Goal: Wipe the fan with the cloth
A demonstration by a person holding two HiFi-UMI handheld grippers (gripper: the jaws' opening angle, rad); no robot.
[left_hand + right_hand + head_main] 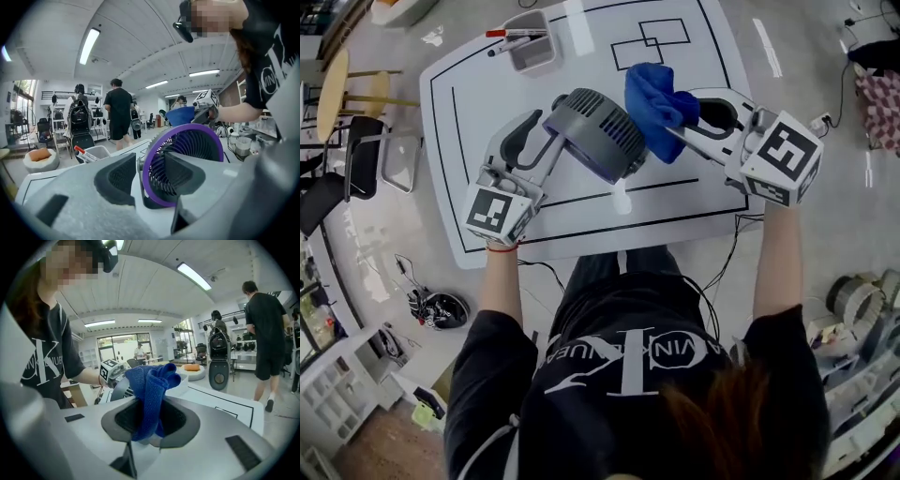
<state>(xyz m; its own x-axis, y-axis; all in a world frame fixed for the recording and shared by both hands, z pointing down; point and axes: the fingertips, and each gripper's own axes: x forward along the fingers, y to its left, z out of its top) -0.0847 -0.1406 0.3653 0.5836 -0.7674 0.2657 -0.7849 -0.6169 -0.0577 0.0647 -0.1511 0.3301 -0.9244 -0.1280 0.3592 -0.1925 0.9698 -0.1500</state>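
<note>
Grey round fan with a purple front ring [598, 131]: over the middle of the white counter with black lines [478, 103], tilted, vented grey back turned upward in the head view. Clamped between the jaws of the left gripper [546, 141]. In the left gripper view, jaws standing part way open with the fan [187, 159] between them: one dark pad against the grey back, the other across the front grille. Not clear whether the dark foot of the fan rests on the counter.

Blue knitted cloth [654, 105]: just beside the fan on its right, touching or almost touching the edge of the housing; cannot tell which. Bunched into a thick fold and pinched in the jaws of the right gripper [682, 120]. In the right gripper view, jaws closed on the lower part of the cloth [149, 394], only its thickness between the pads, upper folds standing free above them.

Further out: small grey plastic bin [532, 49] at the far edge of the counter, well apart from the fan, with red-capped markers [514, 35] lying across it. Beyond the counter, in both gripper views, a person in black clothes [119, 115] standing on the floor; long ceiling lamps [89, 44] lit above.
</note>
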